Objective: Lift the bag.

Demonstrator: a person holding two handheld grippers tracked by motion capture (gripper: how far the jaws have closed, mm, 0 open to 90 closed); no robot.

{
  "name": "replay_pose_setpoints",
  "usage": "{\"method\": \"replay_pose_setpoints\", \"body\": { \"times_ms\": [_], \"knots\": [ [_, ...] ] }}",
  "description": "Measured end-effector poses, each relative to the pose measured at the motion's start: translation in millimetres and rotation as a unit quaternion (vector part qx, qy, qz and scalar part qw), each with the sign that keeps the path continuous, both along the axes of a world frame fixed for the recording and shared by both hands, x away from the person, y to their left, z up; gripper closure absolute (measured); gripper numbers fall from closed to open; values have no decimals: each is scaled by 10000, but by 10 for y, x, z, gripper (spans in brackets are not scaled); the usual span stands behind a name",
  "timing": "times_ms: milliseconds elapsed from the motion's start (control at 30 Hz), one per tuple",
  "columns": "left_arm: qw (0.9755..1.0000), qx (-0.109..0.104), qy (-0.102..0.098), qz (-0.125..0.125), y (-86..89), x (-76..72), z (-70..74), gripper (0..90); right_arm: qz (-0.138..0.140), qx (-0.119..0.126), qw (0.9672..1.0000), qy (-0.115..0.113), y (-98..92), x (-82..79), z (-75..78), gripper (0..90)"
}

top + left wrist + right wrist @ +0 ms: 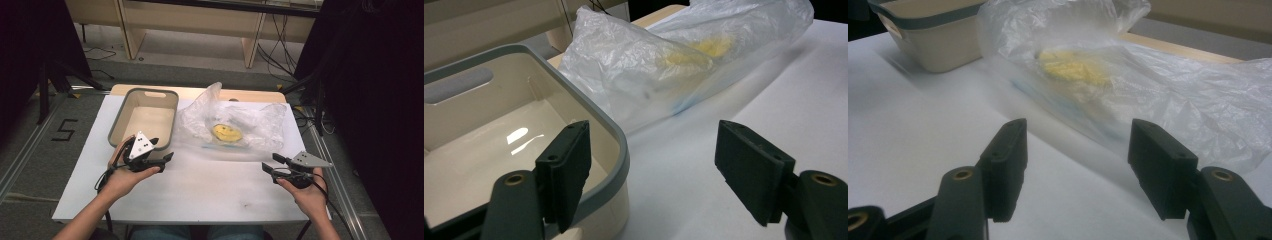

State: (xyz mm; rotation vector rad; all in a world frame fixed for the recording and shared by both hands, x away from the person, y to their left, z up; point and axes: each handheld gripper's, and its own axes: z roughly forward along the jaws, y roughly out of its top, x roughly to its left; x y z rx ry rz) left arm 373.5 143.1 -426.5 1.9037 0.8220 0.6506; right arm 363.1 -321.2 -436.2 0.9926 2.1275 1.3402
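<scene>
A clear plastic bag [235, 125] lies crumpled on the white table, with a yellow object [226, 132] inside it. To its left stands an empty cream bin with a grey rim [145, 117]. My left gripper [161, 150] hovers at the bin's near right corner, open, nothing between its jaws. In the left gripper view the bin's rim [621, 145] runs between the jaws and the bag [649, 75] lies beyond. My right gripper [272, 167] is open near the bag's right front. In its view the bag [1108, 85] and the yellow object [1073, 67] lie ahead.
The white table [200, 190] ends close to the person at the bottom. A wooden bench [200, 25] stands beyond the table's far edge. Dark curtains and tripod legs flank both sides. A "5" [65, 130] is marked on the floor at the left.
</scene>
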Motion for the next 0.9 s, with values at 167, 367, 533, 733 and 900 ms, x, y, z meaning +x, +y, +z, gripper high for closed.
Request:
{"method": "replay_pose_setpoints", "body": {
  "times_ms": [167,367,533,733,900],
  "knots": [
    [10000,62,0,3,15,-33,-47,303,25,-32,10000,43,10,-24,-40,413],
    [9999,77,-39,54,50,-80,-102,302,28,-21,10000,50,-12,-60,-70,410],
    [9999,128,-13,81,81,-118,-158,298,22,6,10000,57,-27,-81,-91,410],
    [9998,174,-2,134,112,-175,-230,296,44,42,9999,108,-32,-122,-153,409],
    [9996,169,-53,207,108,-201,-281,297,72,47,9999,118,-37,-143,-199,407]
  ]
}}
